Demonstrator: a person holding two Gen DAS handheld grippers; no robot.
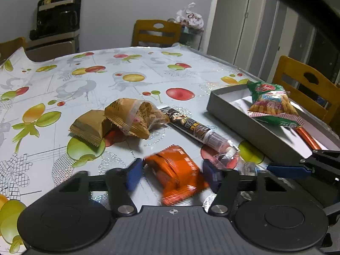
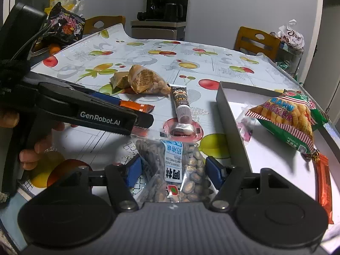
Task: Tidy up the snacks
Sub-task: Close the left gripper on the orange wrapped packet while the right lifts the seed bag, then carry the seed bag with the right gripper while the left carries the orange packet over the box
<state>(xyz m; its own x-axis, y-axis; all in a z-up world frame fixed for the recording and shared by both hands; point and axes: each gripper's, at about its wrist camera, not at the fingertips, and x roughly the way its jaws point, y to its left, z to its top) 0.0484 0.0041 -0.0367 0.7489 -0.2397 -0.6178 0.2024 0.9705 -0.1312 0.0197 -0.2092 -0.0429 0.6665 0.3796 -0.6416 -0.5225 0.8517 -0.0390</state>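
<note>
Grey box (image 2: 232, 125): prawn-cracker bag (image 2: 286, 114) inside | left tongs (image 1: 172, 173) grip orange packet (image 1: 176, 170) | right tongs (image 2: 173, 171) grip seed bag (image 2: 176, 167)

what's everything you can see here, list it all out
tablecloth: one, pale with fruit print, over the table
grey box: one, open, on the right of the table
prawn cracker bag: one, green, red and white, in the box
orange stick pack: one, in the box, near side
pink sweet: one, small, in the box
brown packets: two, overlapping, mid table
tube snack: one, brown with a clear end, beside the box
round sealed cup: one, red rim, beyond the seed bag
orange packet: one, in the left gripper
seed bag: one, clear, in the right gripper
wooden chairs: at least two, at the table's edges
left gripper: closed on the orange packet
right gripper: closed on the seed bag
hand: one, holding the left gripper
</note>
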